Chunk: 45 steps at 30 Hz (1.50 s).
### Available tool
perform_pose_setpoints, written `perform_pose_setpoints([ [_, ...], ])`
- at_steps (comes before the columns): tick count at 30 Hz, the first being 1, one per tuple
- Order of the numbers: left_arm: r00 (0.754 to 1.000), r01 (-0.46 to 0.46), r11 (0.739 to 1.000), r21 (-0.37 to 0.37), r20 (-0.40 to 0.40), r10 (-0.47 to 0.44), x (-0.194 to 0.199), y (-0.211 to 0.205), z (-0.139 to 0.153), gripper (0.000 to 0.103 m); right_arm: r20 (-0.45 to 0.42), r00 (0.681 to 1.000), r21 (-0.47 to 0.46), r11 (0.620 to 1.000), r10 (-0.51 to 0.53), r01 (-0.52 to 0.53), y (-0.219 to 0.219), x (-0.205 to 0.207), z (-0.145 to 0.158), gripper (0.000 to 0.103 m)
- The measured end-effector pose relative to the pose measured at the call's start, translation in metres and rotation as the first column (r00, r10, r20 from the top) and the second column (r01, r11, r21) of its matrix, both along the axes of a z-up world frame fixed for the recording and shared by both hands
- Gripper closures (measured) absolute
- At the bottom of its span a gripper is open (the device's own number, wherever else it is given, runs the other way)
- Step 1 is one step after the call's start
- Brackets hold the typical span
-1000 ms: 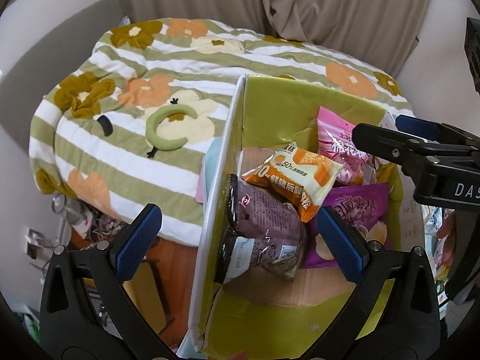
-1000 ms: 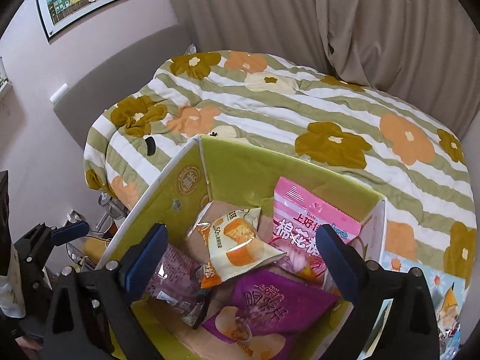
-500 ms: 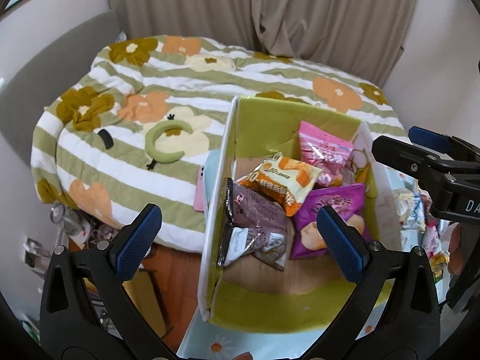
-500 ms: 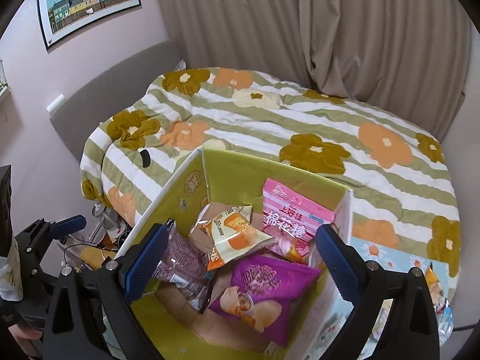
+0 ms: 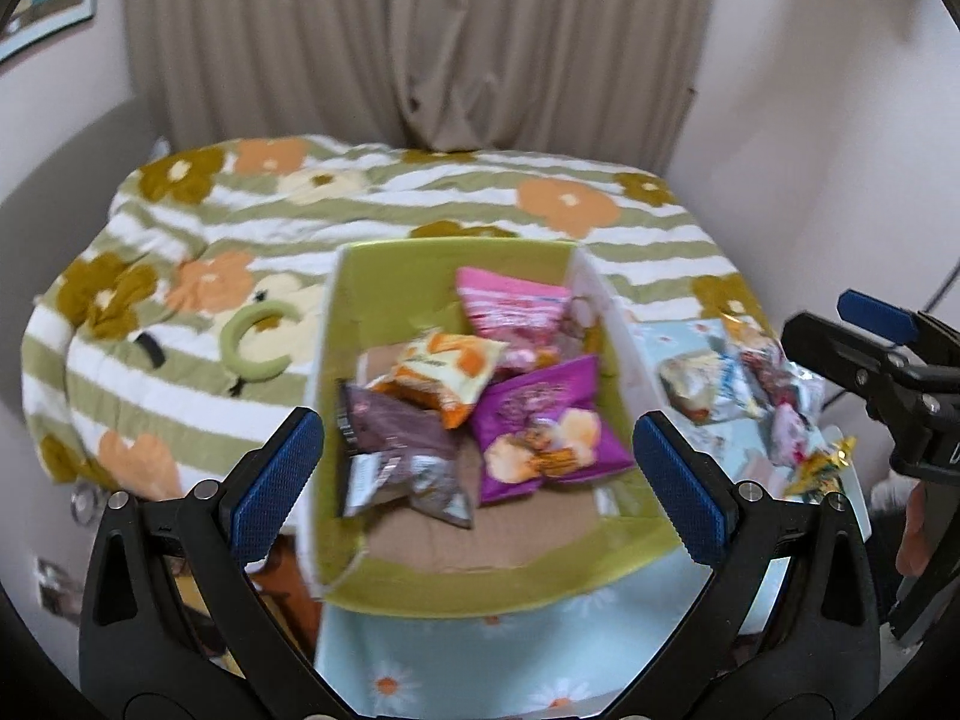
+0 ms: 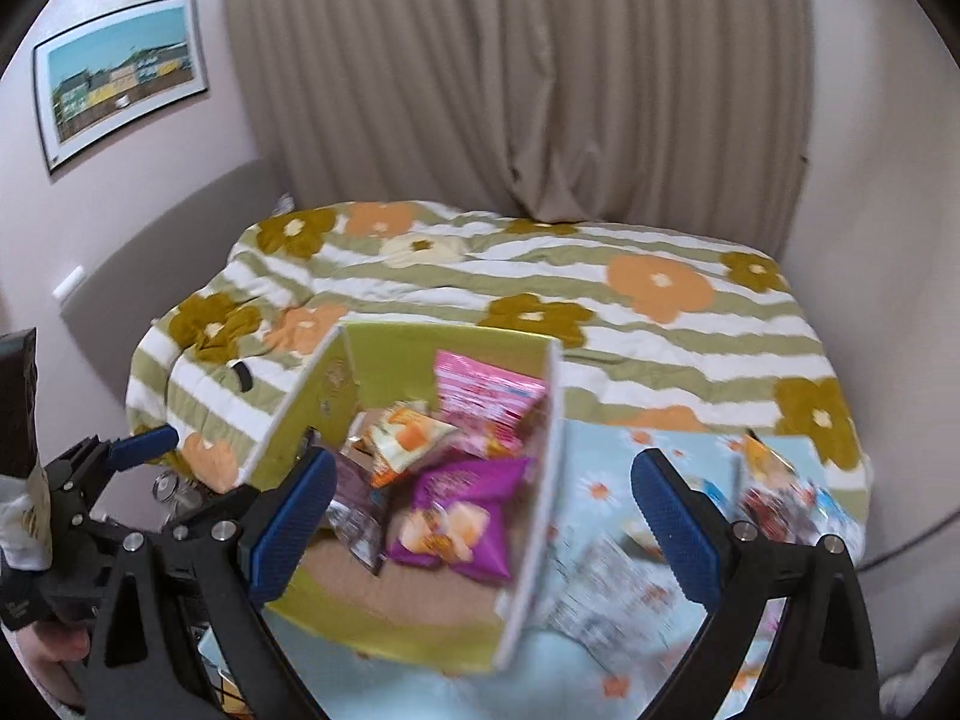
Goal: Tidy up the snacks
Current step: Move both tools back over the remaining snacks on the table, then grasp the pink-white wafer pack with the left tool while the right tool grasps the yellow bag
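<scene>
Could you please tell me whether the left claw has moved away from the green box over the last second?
Yes. The left claw has pulled back and up: the green box now looks smaller, its near edge visible.

An open green-lined cardboard box point(image 5: 420, 276) is holding four snack bags: pink foil packet point(image 5: 510, 306) at twelve o'clock, orange-cream pouch point(image 5: 447, 366) centre, purple crisp bag point(image 5: 543, 426) at four, brown-silver bag point(image 5: 396, 450) at eight.

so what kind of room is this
Most likely a bedroom: a bed under a flowered, green-striped quilt, closed beige curtains behind it, and a framed picture on the wall.
</scene>
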<state>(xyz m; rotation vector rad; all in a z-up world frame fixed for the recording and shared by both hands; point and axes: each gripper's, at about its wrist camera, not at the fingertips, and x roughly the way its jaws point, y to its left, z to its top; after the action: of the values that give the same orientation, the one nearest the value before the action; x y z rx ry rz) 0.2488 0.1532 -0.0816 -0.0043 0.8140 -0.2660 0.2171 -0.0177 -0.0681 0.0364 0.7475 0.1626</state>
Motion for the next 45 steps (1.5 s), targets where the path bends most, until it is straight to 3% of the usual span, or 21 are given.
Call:
perform_pose_setpoints([
  [10,0.982,0.186,0.982,-0.003,0.028,-0.186,-0.025,-0.105,0.003,0.001,0.015,0.986,-0.061,0.984,-0.164,0.165,-0.098,-0.067,-0.003,0.005],
  [22,0.95,0.298,0.955,-0.005,-0.097,-0.297,-0.051,-0.247,-0.049,0.001,-0.086,0.968,-0.087,0.97,-0.235,0.228,-0.232,-0.106,-0.042,0.005],
  [29,0.925,0.354,0.933,0.063,-0.173,-0.339,-0.059,-0.296,-0.09,0.001,-0.175,0.972,-0.075,0.987,-0.154,0.143,-0.278,-0.106,-0.085,0.005],
  [35,0.89,0.407,0.909,0.093,-0.264,-0.372,-0.05,-0.317,-0.133,0.001,-0.235,0.972,-0.094,0.996,-0.018,-0.005,-0.293,-0.09,-0.129,0.005],
  [40,0.842,0.497,0.858,0.129,-0.314,-0.44,-0.036,-0.338,-0.162,0.004,-0.276,0.958,-0.148,0.982,0.075,-0.12,-0.298,-0.081,-0.164,0.005],
  [45,0.795,0.573,0.802,0.17,-0.355,-0.492,-0.026,-0.355,-0.187,0.01,-0.315,0.938,-0.146,0.968,0.148,-0.202,-0.303,-0.071,-0.187,0.005],
])
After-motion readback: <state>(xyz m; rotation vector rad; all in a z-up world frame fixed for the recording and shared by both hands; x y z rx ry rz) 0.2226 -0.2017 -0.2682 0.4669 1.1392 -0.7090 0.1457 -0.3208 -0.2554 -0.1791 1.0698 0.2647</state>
